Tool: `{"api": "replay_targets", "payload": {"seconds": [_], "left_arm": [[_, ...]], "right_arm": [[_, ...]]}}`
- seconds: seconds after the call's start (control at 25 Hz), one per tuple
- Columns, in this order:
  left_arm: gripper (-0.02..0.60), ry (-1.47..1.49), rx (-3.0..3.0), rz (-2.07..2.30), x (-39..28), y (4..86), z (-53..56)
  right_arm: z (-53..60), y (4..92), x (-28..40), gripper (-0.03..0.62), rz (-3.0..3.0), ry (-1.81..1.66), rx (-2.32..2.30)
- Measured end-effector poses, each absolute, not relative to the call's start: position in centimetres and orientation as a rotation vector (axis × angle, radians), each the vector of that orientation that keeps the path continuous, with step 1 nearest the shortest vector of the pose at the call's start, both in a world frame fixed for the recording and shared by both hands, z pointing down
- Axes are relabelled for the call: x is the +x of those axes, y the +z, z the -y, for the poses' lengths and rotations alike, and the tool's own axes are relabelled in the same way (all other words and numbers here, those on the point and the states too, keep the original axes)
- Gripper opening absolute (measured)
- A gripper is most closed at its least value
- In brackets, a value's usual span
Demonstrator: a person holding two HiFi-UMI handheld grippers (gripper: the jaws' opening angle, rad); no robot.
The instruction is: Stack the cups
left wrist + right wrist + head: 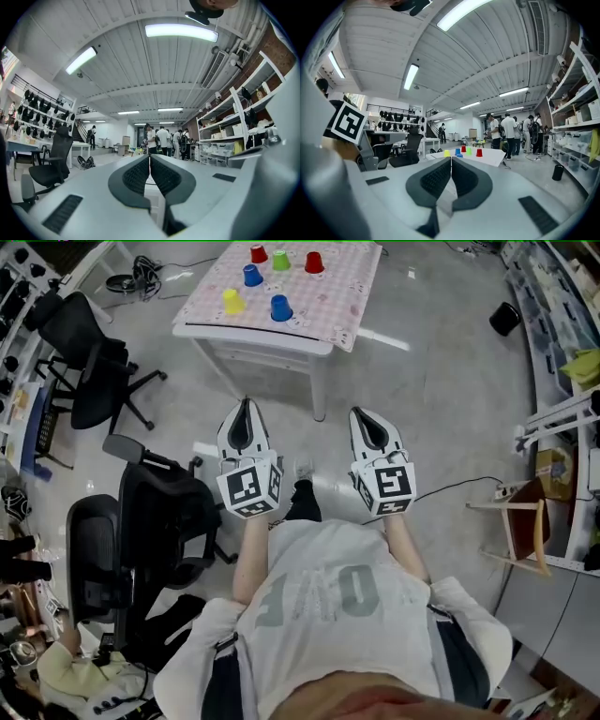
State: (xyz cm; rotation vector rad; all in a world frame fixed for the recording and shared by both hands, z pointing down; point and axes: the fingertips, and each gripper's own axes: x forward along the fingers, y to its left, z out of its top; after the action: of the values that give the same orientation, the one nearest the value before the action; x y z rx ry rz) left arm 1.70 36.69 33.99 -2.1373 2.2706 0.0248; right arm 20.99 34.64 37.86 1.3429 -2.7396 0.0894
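Overhead first, head view, left to right. Far left: black mesh office chair (89,362); lower left, a second black padded office chair (155,521), close beside the person's left side.

Centre left: left gripper (247,409), grey shell with black ribbed pads, held out over bare concrete floor, pointing toward the top of the frame. Closed tight in the left gripper view (149,158), pads flush together, gripping nothing.

Upper centre: white table with pink checked cloth (253,337), well apart from both grippers. On the cloth, each standing alone, none nested:
- yellow plastic cup (232,301), leftmost
- rear blue plastic cup (252,276), just up and right of the yellow
- left red plastic cup (259,253), near the top edge
- green plastic cup (280,260), just beside that red one
- front blue plastic cup (280,307), nearest the table's lower edge
- right red plastic cup (314,262), rightmost

Centre right: right gripper (362,414), same build, level with the left one, also over floor. Closed in the right gripper view (451,159), pads pressed together, holding nothing; table and cups small in the distance just above the jaw tips.

Upper right: black cylindrical bin (504,318) on the floor. Right edge: white shelving (562,409); below it, a wooden stool (525,517).
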Motion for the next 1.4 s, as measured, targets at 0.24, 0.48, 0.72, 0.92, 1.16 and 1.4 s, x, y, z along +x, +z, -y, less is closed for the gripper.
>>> {"api": "replay_targets", "payload": {"seconds": [0.24, 0.48, 0.72, 0.92, 1.16, 1.4], "left_arm": [[0.029, 0.031, -2.177, -2.209, -3.2, 32.8, -27.4], [0.029, 0.060, -2.220, -2.174, -8.9, 33.9, -19.4], [0.029, 0.071, -2.238, -2.220, -12.5, 35.5, -14.5], [0.029, 0.074, -2.237, -2.244, -14.0, 36.1, -12.3], [0.029, 0.059, -2.200, -2.284, -15.3, 36.4, -9.5], [0.029, 0.140, -2.230, -2.306, -15.0, 36.2, -4.8]], "right_arm": [[-25.9, 36.1, 14.8, 0.029, 2.737, 0.038, 1.327], [-17.3, 36.4, 9.0, 0.029, 2.713, 0.039, 1.367], [-12.3, 37.2, 5.9, 0.029, 2.669, 0.049, 1.360], [-9.4, 38.1, 4.1, 0.029, 2.646, 0.072, 1.318], [-5.3, 38.0, 2.8, 0.029, 2.666, 0.040, 1.309], [-0.6, 36.7, 2.9, 0.029, 2.710, -0.002, 1.313]]}}
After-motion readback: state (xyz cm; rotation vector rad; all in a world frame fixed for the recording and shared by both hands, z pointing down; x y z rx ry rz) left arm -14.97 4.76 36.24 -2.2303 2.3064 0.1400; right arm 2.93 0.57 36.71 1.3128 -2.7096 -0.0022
